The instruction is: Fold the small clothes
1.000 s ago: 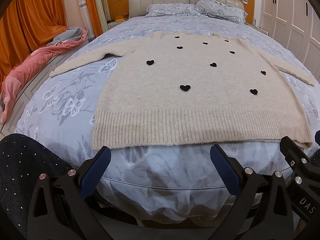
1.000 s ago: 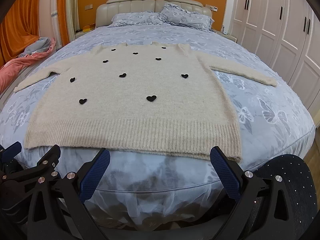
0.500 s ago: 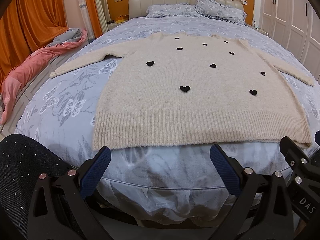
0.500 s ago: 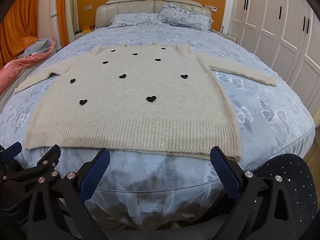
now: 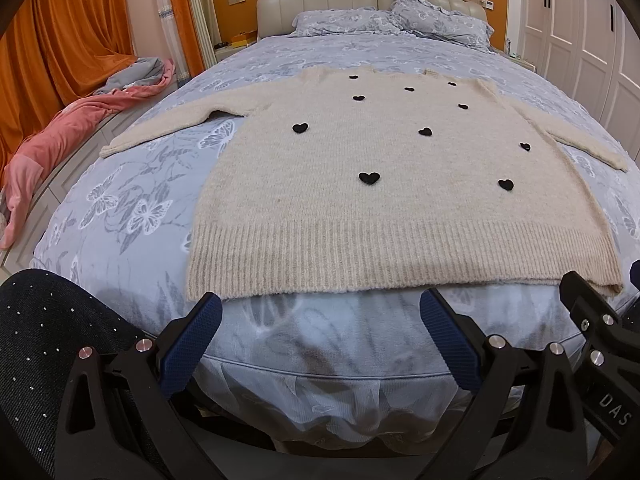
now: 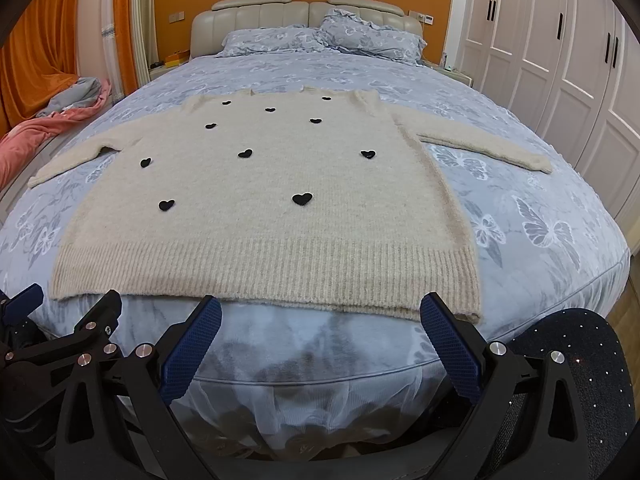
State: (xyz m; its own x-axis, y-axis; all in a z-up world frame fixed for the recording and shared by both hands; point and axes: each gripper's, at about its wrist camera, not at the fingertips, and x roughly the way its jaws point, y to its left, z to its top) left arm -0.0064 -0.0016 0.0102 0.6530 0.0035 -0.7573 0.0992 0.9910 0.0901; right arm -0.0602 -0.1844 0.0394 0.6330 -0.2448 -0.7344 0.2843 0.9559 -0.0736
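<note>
Left gripper (image 5: 320,340) and right gripper (image 6: 320,340) spread wide, empty, seemingly just short of flat cream knitted sweater with black hearts (image 5: 384,200).

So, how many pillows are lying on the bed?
2. Both lie against the headboard. In the right wrist view, the left pillow lies flat, and the right pillow has ruffled edges and sits higher. Others could be hidden behind them.
</note>
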